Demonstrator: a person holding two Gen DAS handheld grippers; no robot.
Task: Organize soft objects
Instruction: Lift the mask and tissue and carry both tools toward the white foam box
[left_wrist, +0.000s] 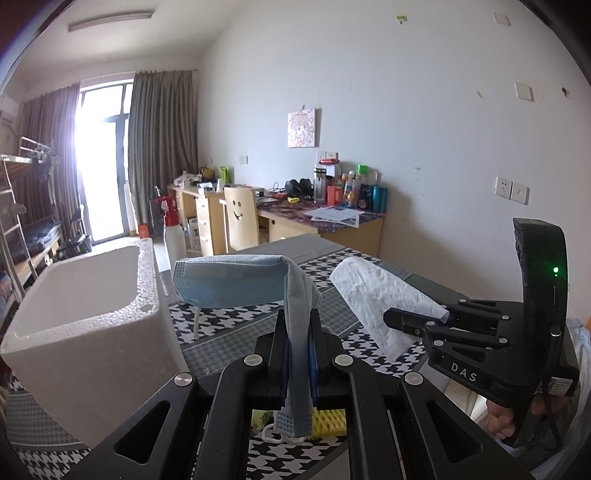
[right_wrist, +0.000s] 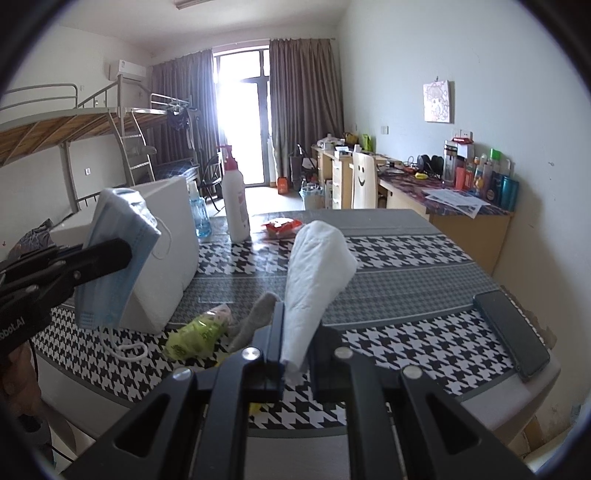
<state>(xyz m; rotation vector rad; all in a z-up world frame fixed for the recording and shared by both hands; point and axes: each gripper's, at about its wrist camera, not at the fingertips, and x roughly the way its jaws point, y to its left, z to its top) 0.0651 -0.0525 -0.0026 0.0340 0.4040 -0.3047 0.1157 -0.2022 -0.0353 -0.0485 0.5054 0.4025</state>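
Left hand-held gripper (left_wrist: 298, 354) pinches a blue face mask (left_wrist: 236, 281) held above the bench (left_wrist: 236, 325), its lower edge hidden behind the fingers. Right hand-held gripper (right_wrist: 295, 354) pinches a white tissue (right_wrist: 314, 269). Foam box (left_wrist: 92, 314) stands just left; green wrapper (right_wrist: 195, 334) and grey cloth (right_wrist: 255, 319) lie partly hidden beneath.

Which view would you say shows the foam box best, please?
The left wrist view: the foam box fills the left side, showing its open top, rim and hollow inside. The right wrist view shows only its outer walls, partly hidden behind the mask held in the left gripper.
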